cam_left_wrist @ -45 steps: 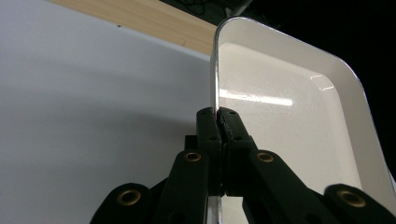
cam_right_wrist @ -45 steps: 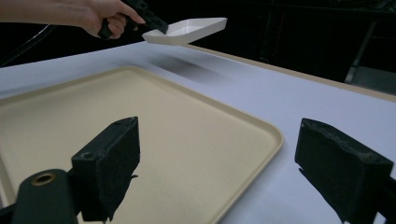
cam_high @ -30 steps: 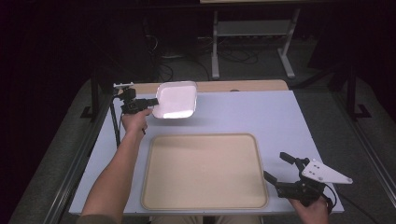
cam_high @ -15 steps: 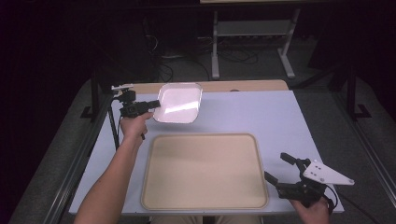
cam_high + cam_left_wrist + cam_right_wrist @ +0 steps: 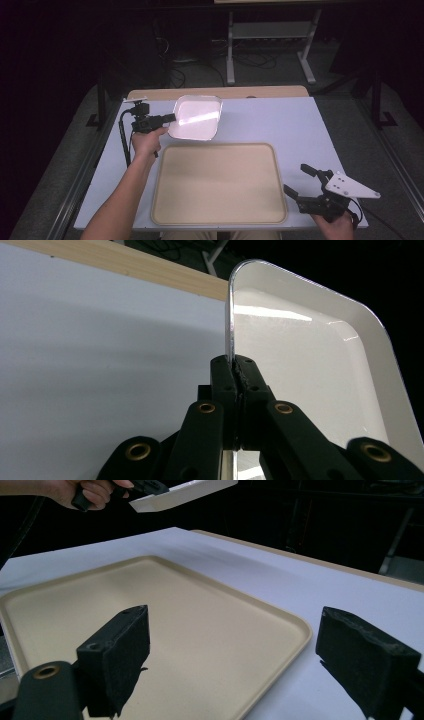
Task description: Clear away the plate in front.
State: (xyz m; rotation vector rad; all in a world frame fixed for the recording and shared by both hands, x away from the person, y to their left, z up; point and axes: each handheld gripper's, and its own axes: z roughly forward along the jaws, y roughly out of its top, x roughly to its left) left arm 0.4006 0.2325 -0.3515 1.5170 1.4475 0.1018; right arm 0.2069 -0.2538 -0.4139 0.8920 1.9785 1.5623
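A white rectangular plate (image 5: 196,117) hangs in the air above the back of the table, tilted. My left gripper (image 5: 170,118) is shut on its left rim; in the left gripper view the black pads (image 5: 227,377) pinch the thin rim of the plate (image 5: 310,355). A large beige tray (image 5: 218,182) lies flat at the table's near middle. My right gripper (image 5: 297,180) stands open at the near right corner, beside the tray's right edge. In the right gripper view its pads (image 5: 120,647) are wide apart over the corner of the tray (image 5: 150,605), and the plate (image 5: 182,494) shows far off.
The pale blue table top (image 5: 280,120) has a wooden strip (image 5: 215,92) along its back edge. A metal stand (image 5: 272,35) and cables lie on the dark floor beyond. A black cable (image 5: 124,142) trails from my left gripper.
My left gripper has carried the white plate to the right and slightly up, tilting it. The right gripper has stayed where it was.
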